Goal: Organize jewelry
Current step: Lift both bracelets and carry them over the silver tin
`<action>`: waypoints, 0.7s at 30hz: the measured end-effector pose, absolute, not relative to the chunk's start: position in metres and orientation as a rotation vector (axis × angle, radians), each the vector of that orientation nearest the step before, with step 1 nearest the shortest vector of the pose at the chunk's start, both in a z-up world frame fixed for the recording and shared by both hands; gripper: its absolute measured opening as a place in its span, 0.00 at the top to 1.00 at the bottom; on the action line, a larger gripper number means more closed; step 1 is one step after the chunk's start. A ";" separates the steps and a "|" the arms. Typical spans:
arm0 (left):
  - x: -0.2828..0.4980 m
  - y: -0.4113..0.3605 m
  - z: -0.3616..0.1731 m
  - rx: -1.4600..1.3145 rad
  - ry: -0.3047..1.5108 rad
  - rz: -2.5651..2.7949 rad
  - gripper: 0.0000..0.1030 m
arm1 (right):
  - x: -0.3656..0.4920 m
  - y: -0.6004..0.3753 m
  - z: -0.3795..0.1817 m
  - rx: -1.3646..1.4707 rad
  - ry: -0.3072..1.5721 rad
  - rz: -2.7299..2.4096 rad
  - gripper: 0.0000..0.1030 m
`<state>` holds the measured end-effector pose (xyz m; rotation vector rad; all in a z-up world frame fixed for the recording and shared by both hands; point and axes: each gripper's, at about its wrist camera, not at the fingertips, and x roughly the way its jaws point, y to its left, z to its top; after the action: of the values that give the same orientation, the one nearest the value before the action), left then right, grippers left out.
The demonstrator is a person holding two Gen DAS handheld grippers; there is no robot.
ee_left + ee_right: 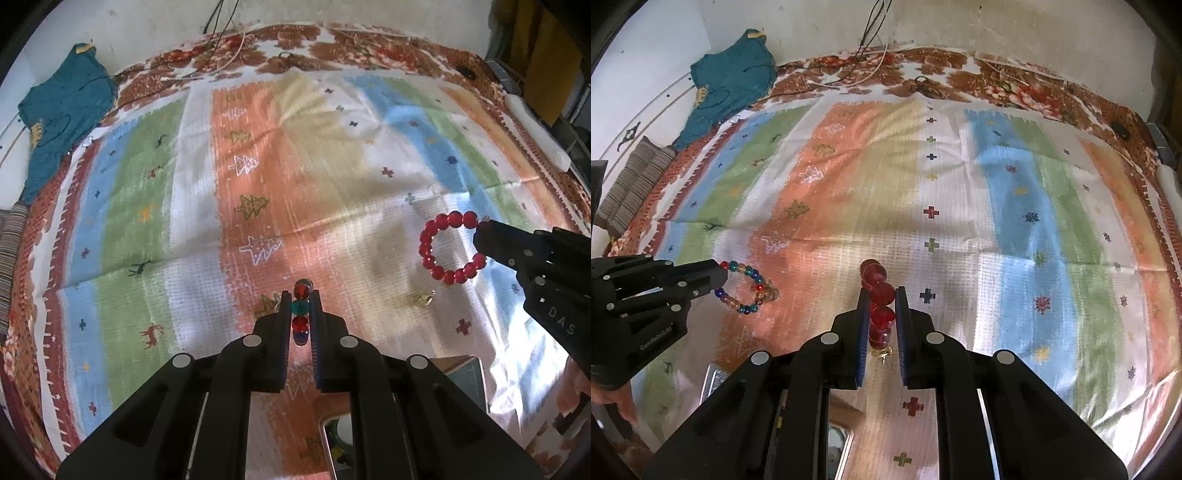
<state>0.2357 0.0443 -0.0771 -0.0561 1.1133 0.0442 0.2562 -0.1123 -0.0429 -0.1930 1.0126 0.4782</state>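
Note:
My left gripper (300, 295) is shut on a multicoloured bead bracelet (301, 312), seen edge-on between its fingers above the striped cloth. In the right wrist view the same bracelet (746, 286) hangs as a loop from the left gripper (718, 278). My right gripper (881, 295) is shut on a red bead bracelet (881, 299), also edge-on. In the left wrist view that red bracelet (448, 247) hangs as a ring from the right gripper (480, 236). A small gold piece (423, 299) lies on the cloth; it also shows in the right wrist view (882, 353).
A striped patterned cloth (258, 184) covers the bed. A jewelry box with a mirror (340, 432) sits under the grippers near the front edge. A teal garment (62, 110) lies at the back left. Cables (221, 55) lie at the far edge by the wall.

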 end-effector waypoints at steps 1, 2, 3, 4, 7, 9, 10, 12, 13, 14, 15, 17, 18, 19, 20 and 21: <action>0.234 0.044 -0.074 -0.057 1.108 0.042 0.91 | 0.254 -0.113 -0.040 -0.189 1.008 0.481 0.86; 0.231 0.044 -0.072 -0.059 1.103 0.040 0.91 | 0.253 -0.113 -0.038 -0.187 1.005 0.483 0.86; 0.228 0.044 -0.068 -0.060 1.095 0.037 0.91 | 0.250 -0.114 -0.036 -0.184 1.000 0.486 0.86; 0.226 0.044 -0.065 -0.062 1.089 0.034 0.91 | 0.248 -0.115 -0.034 -0.182 0.998 0.490 0.86; 0.219 0.043 -0.057 -0.071 1.076 0.017 0.91 | 0.241 -0.114 -0.029 -0.189 0.986 0.501 0.86; 0.215 0.042 -0.052 -0.076 1.065 0.009 0.91 | 0.236 -0.114 -0.025 -0.187 0.978 0.508 0.86; 0.213 0.041 -0.049 -0.079 1.057 0.004 0.91 | 0.234 -0.115 -0.023 -0.187 0.975 0.510 0.86; 0.210 0.039 -0.043 -0.082 1.043 -0.004 0.91 | 0.229 -0.115 -0.019 -0.185 0.964 0.519 0.86; 0.208 0.038 -0.041 -0.084 1.037 -0.010 0.91 | 0.226 -0.115 -0.016 -0.184 0.959 0.525 0.86; 0.206 0.037 -0.038 -0.086 1.030 -0.015 0.91 | 0.223 -0.114 -0.015 -0.184 0.955 0.528 0.86; 0.203 0.036 -0.035 -0.088 1.022 -0.020 0.91 | 0.220 -0.114 -0.012 -0.185 0.948 0.534 0.86; 0.198 0.035 -0.030 -0.090 1.011 -0.028 0.91 | 0.217 -0.113 -0.010 -0.185 0.944 0.541 0.86; 0.195 0.034 -0.028 -0.091 1.004 -0.032 0.91 | 0.215 -0.113 -0.009 -0.185 0.944 0.549 0.86; 0.193 0.033 -0.026 -0.093 0.999 -0.036 0.91 | 0.213 -0.112 -0.009 -0.187 0.945 0.555 0.86; 0.191 0.032 -0.024 -0.095 0.995 -0.039 0.91 | 0.213 -0.112 -0.009 -0.189 0.944 0.556 0.86; 0.187 0.032 -0.022 -0.095 0.989 -0.042 0.91 | 0.211 -0.112 -0.009 -0.189 0.944 0.558 0.86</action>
<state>0.1873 0.0316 -0.0225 -0.0954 0.9895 -0.0424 0.2114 -0.1118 -0.0089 -0.1887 0.9439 0.5578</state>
